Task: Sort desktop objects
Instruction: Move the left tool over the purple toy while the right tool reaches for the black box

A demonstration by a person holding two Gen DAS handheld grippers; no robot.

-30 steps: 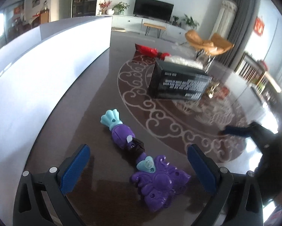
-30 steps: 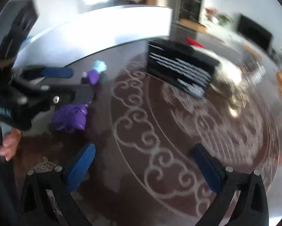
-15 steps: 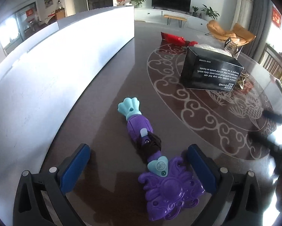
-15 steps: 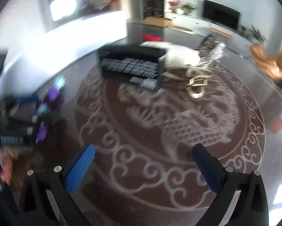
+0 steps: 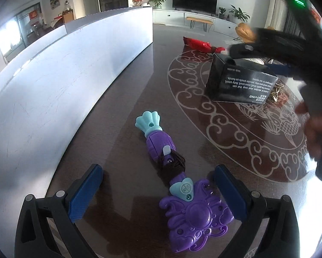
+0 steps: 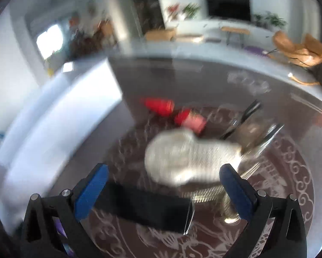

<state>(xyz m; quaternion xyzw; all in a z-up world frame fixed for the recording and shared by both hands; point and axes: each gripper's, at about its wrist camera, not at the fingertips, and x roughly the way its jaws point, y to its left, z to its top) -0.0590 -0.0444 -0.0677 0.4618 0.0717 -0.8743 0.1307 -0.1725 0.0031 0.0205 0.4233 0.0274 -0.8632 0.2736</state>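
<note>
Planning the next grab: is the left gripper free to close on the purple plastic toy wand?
Probably yes: left gripper is open, the purple plastic toy wand lies between its fingers on the dark table, nothing blocking.

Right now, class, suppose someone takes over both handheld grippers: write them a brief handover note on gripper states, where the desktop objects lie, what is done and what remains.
Left gripper: open, empty, straddling the purple toy wand lying on the table.
Right gripper: open, empty, over the black box; its view is blurred.
Beyond the box: a white mesh bundle and a red packet.
Done: nothing visibly sorted.
Left: grasp the wand, then sort the box, bundle and packet.
</note>
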